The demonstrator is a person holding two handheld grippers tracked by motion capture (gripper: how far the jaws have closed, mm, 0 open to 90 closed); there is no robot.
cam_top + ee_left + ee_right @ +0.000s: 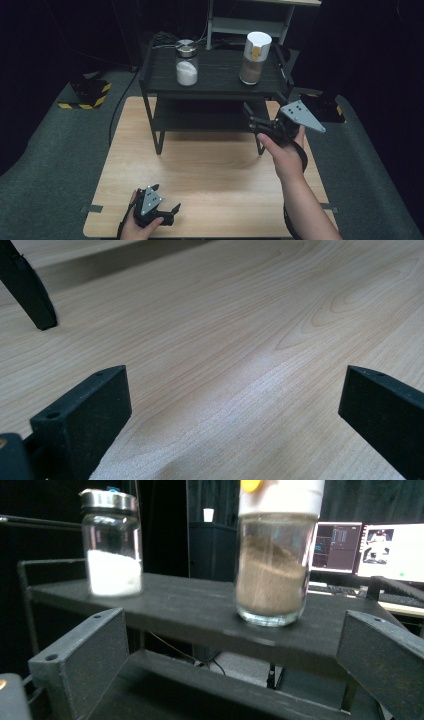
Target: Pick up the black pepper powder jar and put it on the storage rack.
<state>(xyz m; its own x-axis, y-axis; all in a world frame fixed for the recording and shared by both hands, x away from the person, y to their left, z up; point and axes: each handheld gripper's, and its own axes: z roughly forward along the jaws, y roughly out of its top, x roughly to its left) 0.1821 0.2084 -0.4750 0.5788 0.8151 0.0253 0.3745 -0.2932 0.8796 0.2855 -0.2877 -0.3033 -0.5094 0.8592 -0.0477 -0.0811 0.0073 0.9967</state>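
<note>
High view: a light wooden table (210, 175) is seen on a grey floor, with a black two-tier shelf rack (212, 87) set at its far end. On the rack's top shelf two jars are stood well apart: a metal-lidded jar of white powder (186, 62) to the left, a white-capped jar of brown powder (255, 57) to the right. The right gripper (257, 122) is held up in front of the rack's right side, near its lower shelf, grey plate uppermost. The left gripper (172, 210) is kept low over the table's near edge.

Left gripper view: the jaws are spread wide over bare wood grain, nothing held between them. A black rack leg (30, 290) is planted on the table at upper left.

Right gripper view: the jaws are likewise wide apart and empty. Beyond them the top shelf edge is crossed, with the brown jar (275, 560) nearly straight ahead and the white jar (111, 545) off to the left. Lit monitors (370, 545) are noted behind, at right.
</note>
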